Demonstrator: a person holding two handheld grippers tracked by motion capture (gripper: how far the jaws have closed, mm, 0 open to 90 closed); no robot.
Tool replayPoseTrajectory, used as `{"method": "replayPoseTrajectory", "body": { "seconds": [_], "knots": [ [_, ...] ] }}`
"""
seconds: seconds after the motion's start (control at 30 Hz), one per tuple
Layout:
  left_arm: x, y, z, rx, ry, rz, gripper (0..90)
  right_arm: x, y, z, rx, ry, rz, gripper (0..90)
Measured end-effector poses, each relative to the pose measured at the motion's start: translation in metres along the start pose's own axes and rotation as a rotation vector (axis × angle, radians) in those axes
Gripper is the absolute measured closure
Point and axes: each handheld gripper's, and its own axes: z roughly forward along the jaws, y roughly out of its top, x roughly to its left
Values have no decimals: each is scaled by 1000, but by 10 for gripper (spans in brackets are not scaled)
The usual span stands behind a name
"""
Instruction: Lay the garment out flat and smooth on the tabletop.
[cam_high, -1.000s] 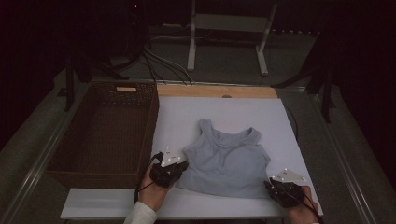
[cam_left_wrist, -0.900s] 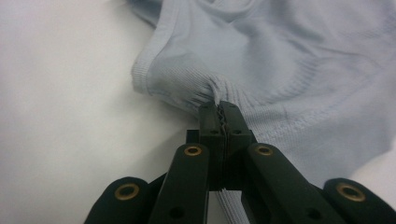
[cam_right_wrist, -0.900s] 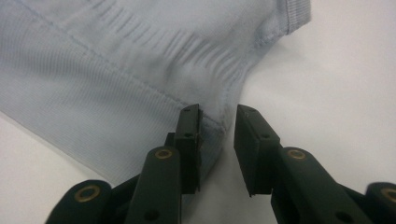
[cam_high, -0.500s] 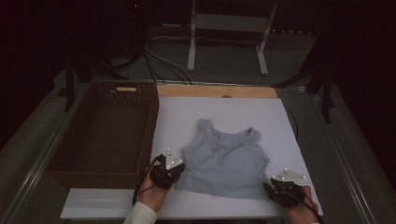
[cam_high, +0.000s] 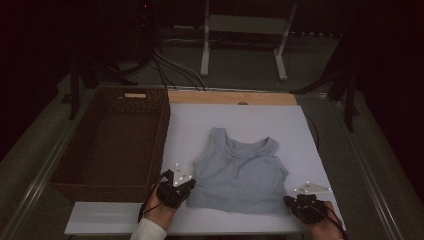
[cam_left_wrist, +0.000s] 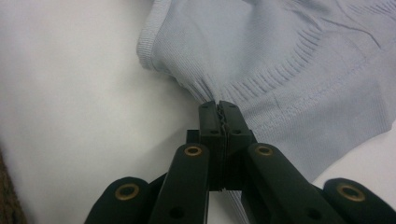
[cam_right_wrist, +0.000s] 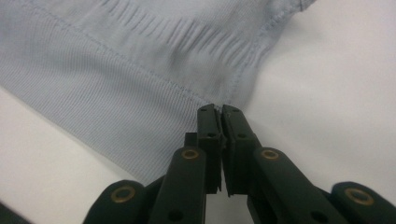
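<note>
My left tool (cam_high: 186, 184) is clamped on the top's (cam_high: 240, 172) hem corner. My right tool (cam_high: 292, 201) has just closed onto the other hem corner, near the surface's (cam_high: 240, 120) front edge.

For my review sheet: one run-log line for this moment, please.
left gripper: shut on tank top hem corner | right gripper: just closed on opposite hem corner | basket: empty

A white rectangular bench (cam_high: 240, 120) with a pale wooden strip (cam_high: 232, 97) along its far edge stands in a dim room. On its left side sits a brown woven wicker basket (cam_high: 67, 172). Grey carpeted floor (cam_high: 240, 70) stretches beyond, crossed by dark cables (cam_high: 170, 65). A white metal stand (cam_high: 245, 30) rises behind, and the far background falls into near darkness.
</note>
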Motion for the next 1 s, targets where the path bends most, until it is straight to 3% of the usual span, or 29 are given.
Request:
{"method": "replayPoseTrajectory", "body": {
  "seconds": [0.37, 0.6, 0.7, 0.8, 1.0],
  "knots": [
    [-3, -10, -12, -13, -32, -34, 900, 9, -7, -14, -30, 24, -32, 884],
    [-8, -9, -12, -26, -63, -30, 884, 9, -16, -22, -42, 20, -22, 886],
    [-9, -8, -10, -48, -94, -32, 757, 8, -19, -25, -43, 22, -17, 887],
    [-11, -6, -8, -63, -96, -39, 639, 7, -21, -26, -38, 3, -19, 900],
    [-11, -5, -2, -71, -104, -58, 534, 2, -24, -29, -62, -1, 15, 900]
  ]
}}
